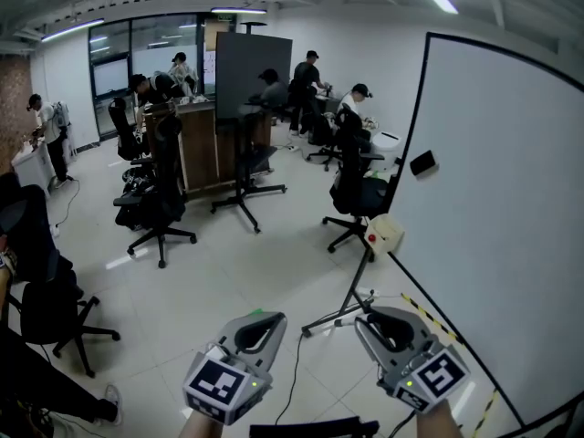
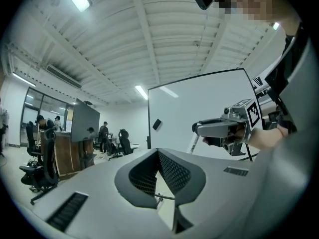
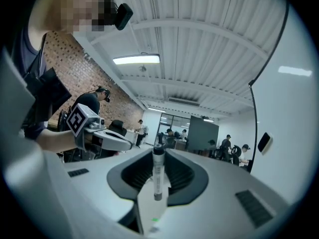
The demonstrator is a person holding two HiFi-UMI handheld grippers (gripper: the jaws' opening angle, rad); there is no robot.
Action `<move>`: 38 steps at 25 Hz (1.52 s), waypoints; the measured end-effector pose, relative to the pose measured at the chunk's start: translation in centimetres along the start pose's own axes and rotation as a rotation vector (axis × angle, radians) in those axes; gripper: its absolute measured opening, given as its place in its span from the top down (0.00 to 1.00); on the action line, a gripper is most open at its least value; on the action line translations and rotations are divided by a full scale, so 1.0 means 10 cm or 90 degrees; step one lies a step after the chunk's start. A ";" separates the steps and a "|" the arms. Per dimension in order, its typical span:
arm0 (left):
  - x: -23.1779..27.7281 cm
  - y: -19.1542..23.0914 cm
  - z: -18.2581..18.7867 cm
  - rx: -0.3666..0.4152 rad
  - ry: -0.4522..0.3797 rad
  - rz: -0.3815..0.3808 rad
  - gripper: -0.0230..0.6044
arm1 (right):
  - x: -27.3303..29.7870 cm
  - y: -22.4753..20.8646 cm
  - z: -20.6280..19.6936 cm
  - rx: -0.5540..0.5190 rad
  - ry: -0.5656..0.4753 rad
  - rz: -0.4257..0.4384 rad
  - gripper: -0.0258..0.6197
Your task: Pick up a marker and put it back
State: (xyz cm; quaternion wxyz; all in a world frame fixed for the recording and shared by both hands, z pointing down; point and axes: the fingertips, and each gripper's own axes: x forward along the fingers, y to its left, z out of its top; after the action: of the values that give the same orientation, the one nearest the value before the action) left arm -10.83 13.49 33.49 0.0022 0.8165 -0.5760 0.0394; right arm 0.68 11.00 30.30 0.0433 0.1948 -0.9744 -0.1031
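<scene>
The right hand-held gripper (image 3: 158,154) was clamped on a marker (image 3: 158,176), which stood upright between its jaws, dark end up. Beside it, the left hand-held gripper (image 2: 158,152) had its jaws together with nothing between them. Both were held level above the pale floor (image 1: 210,281). A whiteboard (image 1: 511,199) on a stand rose just to the right, with a small black object (image 1: 422,162) stuck to it. Farther off stood black office chairs (image 1: 160,213), and beyond them people (image 1: 308,71) gathered at the far end of the room.
</scene>
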 end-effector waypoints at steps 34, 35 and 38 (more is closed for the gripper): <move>2.98 1.29 0.03 -0.006 0.035 0.076 0.97 | 1.51 -2.76 -0.87 0.075 -0.034 0.081 0.82; 3.03 1.32 0.02 -0.006 0.036 0.072 0.97 | 1.55 -2.79 -0.88 0.073 -0.033 0.080 0.82; 3.19 1.41 -0.04 -0.002 0.040 0.051 0.97 | 1.64 -2.91 -0.93 0.073 -0.026 0.060 0.82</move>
State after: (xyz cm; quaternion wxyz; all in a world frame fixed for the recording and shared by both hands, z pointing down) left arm -13.52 -21.20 35.40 0.0203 0.7911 -0.6080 0.0642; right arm -2.45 -23.36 33.73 0.0167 0.1484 -0.9876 -0.0490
